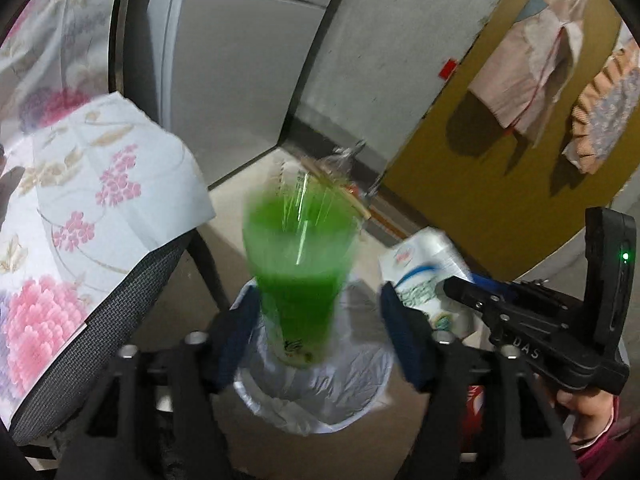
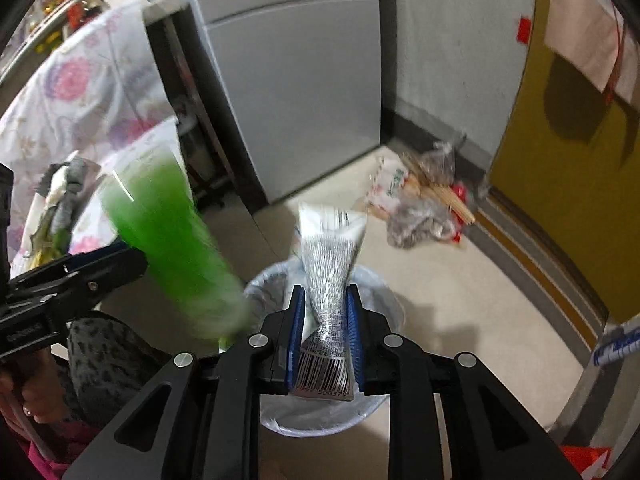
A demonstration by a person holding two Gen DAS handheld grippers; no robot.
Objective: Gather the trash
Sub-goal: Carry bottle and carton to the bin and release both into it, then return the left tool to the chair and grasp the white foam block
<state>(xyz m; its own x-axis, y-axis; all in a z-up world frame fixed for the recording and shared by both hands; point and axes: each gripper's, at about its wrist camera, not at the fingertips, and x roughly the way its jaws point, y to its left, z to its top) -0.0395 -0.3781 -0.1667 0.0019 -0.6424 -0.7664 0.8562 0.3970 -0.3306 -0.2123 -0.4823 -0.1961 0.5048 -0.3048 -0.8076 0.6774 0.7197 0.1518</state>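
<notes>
The left gripper (image 1: 320, 328) stands wide open with the blurred green cup (image 1: 300, 264) between its parted fingers, touching neither, over the lined bin (image 1: 320, 400), while the right gripper (image 2: 325, 336) is clamped on a crushed white carton (image 2: 326, 304) above that bin (image 2: 384, 304).

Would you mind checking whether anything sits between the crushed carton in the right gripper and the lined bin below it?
Nothing visible blocks it. The crushed carton hangs directly over the open bin; the blurred green cup from the open left gripper is dropping toward the bin's left side.
</notes>
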